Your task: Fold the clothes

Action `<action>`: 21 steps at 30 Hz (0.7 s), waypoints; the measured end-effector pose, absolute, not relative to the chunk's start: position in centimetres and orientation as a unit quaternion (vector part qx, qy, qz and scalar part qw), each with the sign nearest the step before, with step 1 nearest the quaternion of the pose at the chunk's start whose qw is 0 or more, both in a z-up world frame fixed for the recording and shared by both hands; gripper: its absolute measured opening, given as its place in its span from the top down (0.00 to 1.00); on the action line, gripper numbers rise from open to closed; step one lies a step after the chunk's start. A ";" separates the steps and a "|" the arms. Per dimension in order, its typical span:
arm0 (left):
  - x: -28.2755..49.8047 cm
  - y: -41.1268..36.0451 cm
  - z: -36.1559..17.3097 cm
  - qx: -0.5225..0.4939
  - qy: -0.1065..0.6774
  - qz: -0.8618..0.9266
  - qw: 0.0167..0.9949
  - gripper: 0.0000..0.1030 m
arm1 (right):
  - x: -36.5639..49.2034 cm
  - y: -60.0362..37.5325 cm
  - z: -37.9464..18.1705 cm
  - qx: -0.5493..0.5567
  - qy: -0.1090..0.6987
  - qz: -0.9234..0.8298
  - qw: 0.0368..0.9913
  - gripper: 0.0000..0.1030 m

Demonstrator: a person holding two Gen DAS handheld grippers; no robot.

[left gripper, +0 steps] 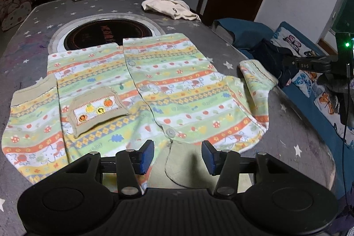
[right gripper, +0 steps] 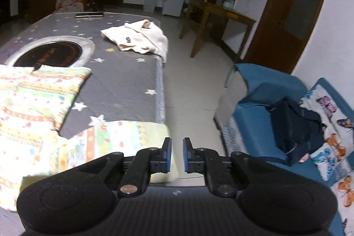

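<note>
a little striped shirt (left gripper: 154,90) lies flat on the grey table with stars (left gripper: 287,125). it has its front side up, with buttons down the middle and a small pocket patch (left gripper: 97,108) with fruit on it. one sleeve (left gripper: 28,116) sticks out to the left. the other sleeve (left gripper: 254,76) sticks out to the right and reaches the table edge. the top of the shirt covers a bit of the round black cooker plate (left gripper: 106,33) set in the table.

the left gripper (left gripper: 178,154) is over the neck part of the shirt, close to the camera. its blue pads are wide apart and nothing is between them. the right gripper (right gripper: 177,154) is near the end of the right sleeve (right gripper: 124,138), by the table edge. its pads have a small gap, and i see nothing held in them. i cannot tell if either one touches the cloth.

a cream cloth (left gripper: 172,7) lies crumpled far away on the table.

the shirt looks soft, thin and light. i think it will bend and droop as soon as it is picked up, and it may slide a bit on the smooth table. a good place to pinch is the cuff of a sleeve or the shoulder seam, where the cloth is thicker. i think pinching only the top layer matters, or the whole shirt may drag along. the buttons are hard, so it is better not to pinch on them.
</note>
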State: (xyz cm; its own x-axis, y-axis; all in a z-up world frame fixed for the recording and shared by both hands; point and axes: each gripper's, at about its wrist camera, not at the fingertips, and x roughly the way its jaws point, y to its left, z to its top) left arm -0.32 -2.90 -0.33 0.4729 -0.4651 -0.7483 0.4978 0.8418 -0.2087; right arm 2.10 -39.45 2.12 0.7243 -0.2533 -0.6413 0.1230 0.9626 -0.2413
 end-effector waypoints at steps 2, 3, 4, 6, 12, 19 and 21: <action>-0.4 -3.0 -0.5 0.019 0.433 -0.281 0.857 0.51 | 1.7 -39.3 2.7 -0.084 0.347 -0.092 0.929 0.80; -0.5 -3.0 -0.5 0.019 0.433 -0.281 0.856 0.50 | 1.7 -39.2 2.8 -0.077 0.345 -0.083 0.932 0.77; -0.5 -3.1 -0.5 0.019 0.434 -0.281 0.856 0.50 | 2.0 -39.2 2.8 -0.068 0.345 -0.077 0.933 0.74; -0.7 -3.2 -0.5 0.021 0.433 -0.281 0.856 0.50 | 2.9 -39.3 2.6 -0.050 0.355 -0.071 0.931 0.69; -1.0 -3.4 -0.2 0.023 0.430 -0.284 0.857 0.48 | 4.3 -41.6 -0.5 0.005 0.398 -0.088 0.913 0.61; -1.1 -4.3 -0.8 0.032 0.436 -0.293 0.851 0.48 | 3.5 -43.5 -2.5 0.050 0.416 -0.079 0.904 0.77; -1.3 -4.6 -1.1 0.037 0.439 -0.296 0.848 0.47 | 3.2 -43.5 -2.3 0.036 0.413 -0.085 0.906 0.98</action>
State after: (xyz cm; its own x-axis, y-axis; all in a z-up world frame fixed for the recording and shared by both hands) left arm -1.27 -4.57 -1.07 0.4403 -0.4693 -0.7654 0.5340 0.8222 -0.1970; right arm 3.21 -43.46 -2.33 0.6438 -0.1239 -0.7551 0.1831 0.9831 -0.0052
